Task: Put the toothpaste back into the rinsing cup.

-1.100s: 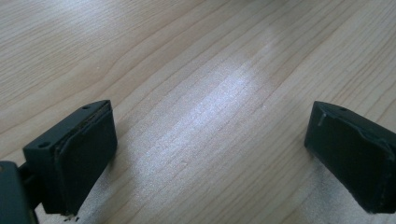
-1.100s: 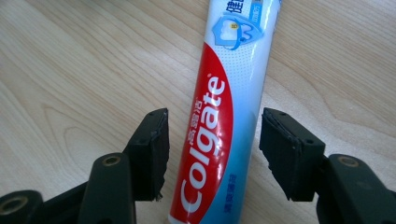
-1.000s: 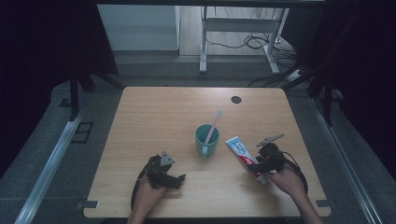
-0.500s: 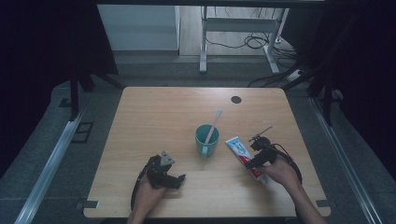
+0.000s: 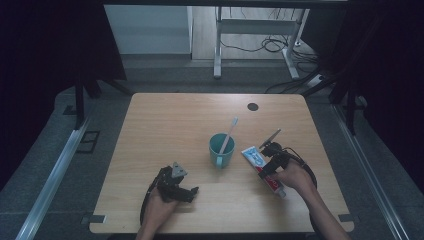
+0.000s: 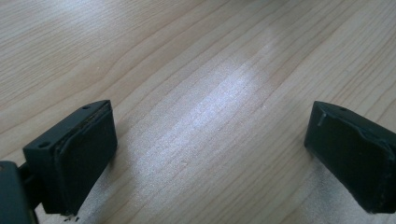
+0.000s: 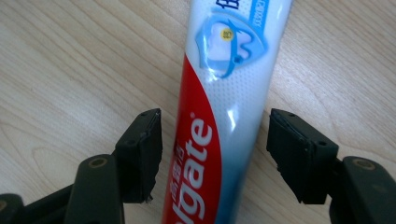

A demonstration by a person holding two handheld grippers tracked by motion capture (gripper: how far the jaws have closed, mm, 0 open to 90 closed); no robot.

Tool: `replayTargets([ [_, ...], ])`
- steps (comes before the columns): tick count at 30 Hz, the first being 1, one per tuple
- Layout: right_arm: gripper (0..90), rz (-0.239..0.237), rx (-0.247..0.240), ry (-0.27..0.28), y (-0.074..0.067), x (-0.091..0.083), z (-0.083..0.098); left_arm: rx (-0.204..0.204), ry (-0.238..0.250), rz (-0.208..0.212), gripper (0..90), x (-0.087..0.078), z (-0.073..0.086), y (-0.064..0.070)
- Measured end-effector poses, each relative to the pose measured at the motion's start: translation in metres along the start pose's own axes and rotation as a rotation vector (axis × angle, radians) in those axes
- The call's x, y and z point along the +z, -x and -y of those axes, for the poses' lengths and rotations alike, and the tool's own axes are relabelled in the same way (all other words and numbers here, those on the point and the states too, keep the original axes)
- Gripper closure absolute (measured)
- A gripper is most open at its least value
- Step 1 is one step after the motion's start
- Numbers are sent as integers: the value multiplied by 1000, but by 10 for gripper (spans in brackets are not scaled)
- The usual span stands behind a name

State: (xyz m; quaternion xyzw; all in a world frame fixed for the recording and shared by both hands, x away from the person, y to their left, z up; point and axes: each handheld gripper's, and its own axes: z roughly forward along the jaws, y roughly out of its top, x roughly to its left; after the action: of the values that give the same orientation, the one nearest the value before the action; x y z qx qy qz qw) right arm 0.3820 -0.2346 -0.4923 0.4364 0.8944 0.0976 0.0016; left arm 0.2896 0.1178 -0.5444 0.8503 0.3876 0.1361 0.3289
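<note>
A red, white and blue toothpaste tube [image 5: 254,158] lies flat on the wooden table [image 5: 175,120], right of a teal cup [image 5: 221,150] with a toothbrush [image 5: 230,131] standing in it. My right gripper [image 5: 267,169] is lowered over the tube. In the right gripper view the tube [image 7: 224,116] runs between the two jaws with a gap on each side, so the right gripper [image 7: 215,135] is open. Its jaws have just been opening. My left gripper [image 5: 182,189] rests near the front edge, left of the cup. Its jaws stand wide apart over bare wood [image 6: 208,140].
A small dark round hole [image 5: 252,106] marks the table's far right part. A metal desk frame [image 5: 218,45] and cables stand on the floor beyond the table. Dark curtains hang at both sides.
My right hand has slid left, bringing its gripper from beside the tube to over it. The left hand, cup and toothbrush have not moved.
</note>
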Motion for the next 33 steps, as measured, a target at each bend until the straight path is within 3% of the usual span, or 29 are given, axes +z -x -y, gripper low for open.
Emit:
replayTargets([
  [15, 478, 24, 45, -88, 0, 11, -16, 2, 0, 1, 24, 0, 0, 0],
  [19, 525, 13, 49, -93, 2, 10, -17, 4, 0, 1, 24, 0, 0, 0],
  [24, 647, 4, 40, -74, 3, 4, -16, 4, 0, 0, 24, 0, 0, 0],
  [33, 703, 6, 31, -51, 6, 0, -12, 2, 0, 1, 24, 0, 0, 0],
])
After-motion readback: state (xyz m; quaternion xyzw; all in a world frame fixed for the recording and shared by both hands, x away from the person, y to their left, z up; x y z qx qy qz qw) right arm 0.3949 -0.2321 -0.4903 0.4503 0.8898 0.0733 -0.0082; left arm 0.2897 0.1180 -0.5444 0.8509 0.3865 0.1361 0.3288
